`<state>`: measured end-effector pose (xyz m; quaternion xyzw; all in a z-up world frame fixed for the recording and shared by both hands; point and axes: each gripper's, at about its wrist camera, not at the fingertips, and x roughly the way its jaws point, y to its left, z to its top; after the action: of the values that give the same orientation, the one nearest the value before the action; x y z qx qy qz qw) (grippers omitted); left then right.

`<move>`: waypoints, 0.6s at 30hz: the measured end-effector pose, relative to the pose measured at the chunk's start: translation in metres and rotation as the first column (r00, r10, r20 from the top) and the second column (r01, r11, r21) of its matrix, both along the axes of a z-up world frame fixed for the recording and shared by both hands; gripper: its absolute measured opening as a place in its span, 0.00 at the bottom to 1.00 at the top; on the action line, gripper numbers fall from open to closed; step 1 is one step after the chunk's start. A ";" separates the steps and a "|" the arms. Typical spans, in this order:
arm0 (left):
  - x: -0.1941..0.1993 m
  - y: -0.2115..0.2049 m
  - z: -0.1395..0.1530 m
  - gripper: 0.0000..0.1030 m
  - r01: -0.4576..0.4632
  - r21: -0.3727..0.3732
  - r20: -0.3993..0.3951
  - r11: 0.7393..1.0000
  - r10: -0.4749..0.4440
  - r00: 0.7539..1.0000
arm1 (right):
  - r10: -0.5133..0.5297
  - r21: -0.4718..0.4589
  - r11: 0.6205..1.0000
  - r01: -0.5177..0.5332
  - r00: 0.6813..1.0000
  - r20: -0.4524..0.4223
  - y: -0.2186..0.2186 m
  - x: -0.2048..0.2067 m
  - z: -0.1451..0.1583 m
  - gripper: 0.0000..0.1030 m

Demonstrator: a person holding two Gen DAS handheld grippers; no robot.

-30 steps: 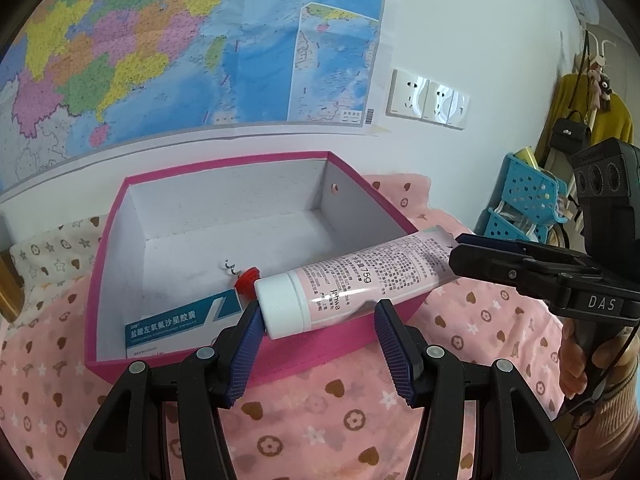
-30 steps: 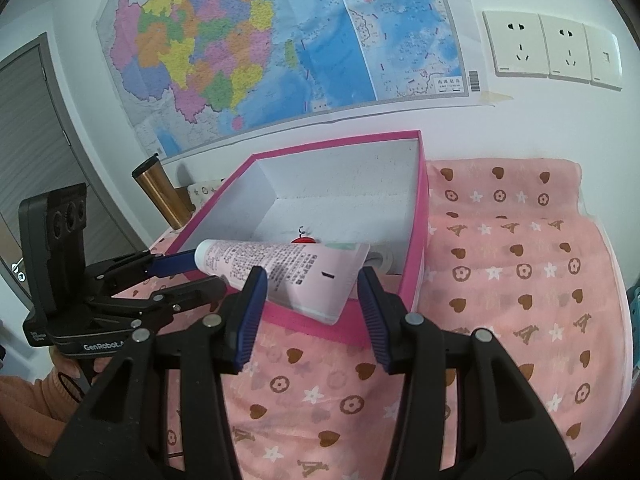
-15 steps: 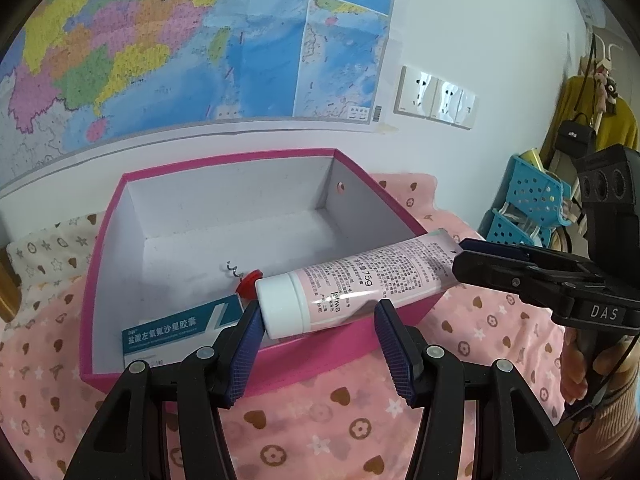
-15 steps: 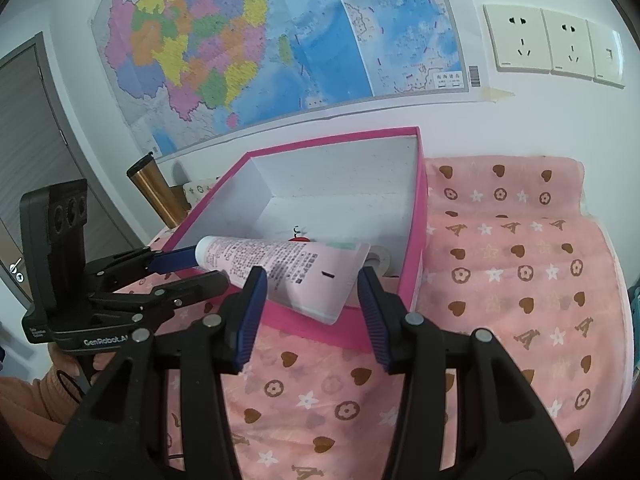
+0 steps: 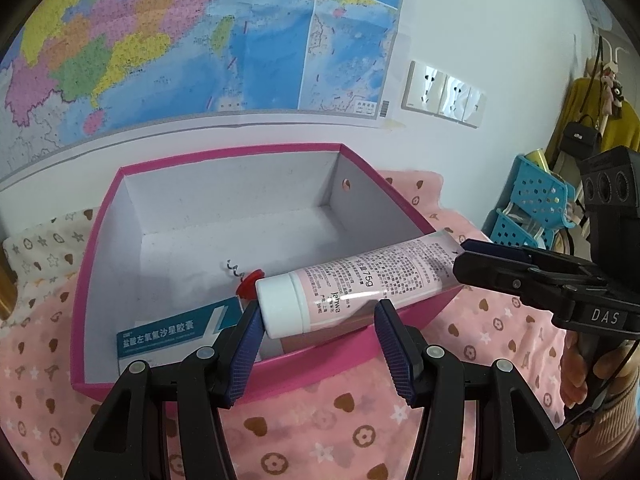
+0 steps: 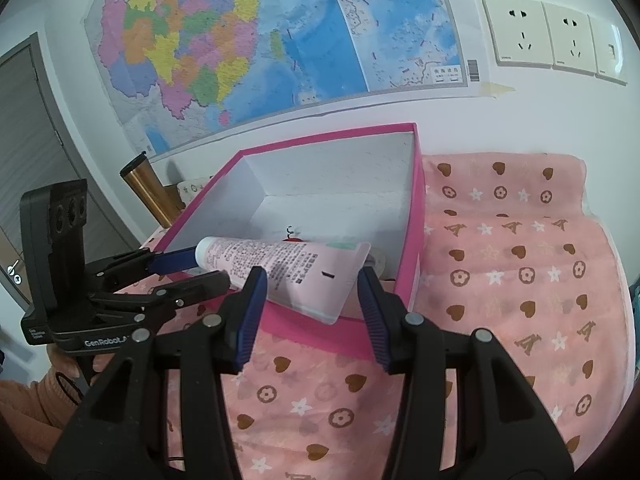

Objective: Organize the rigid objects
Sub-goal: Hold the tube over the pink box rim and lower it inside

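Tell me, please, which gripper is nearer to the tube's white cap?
Left. The left gripper has the cap between its fingers, against one pad. The right gripper holds the tube by its flat crimped end, opposite the cap.

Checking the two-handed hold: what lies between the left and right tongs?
The pink tube, cap at the left tongs, crimped end at the right tongs; right wrist view.
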<state>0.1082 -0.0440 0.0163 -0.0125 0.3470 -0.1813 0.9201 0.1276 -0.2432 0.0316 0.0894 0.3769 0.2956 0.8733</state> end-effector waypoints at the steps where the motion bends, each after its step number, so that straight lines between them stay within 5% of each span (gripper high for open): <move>1: 0.001 0.000 0.000 0.55 0.000 -0.001 -0.001 1.000 0.000 1.000 | -0.001 -0.001 1.000 0.001 1.000 -0.002 0.000 0.001 -0.001 0.48; 18: 0.008 -0.002 -0.006 0.55 -0.010 -0.001 -0.025 1.000 0.010 1.000 | -0.011 -0.011 1.000 0.011 1.000 -0.019 0.002 0.010 -0.007 0.48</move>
<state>0.1167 -0.0458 0.0101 -0.0170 0.3582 -0.1767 0.9166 0.1371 -0.2413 0.0243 0.0896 0.3863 0.2877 0.8717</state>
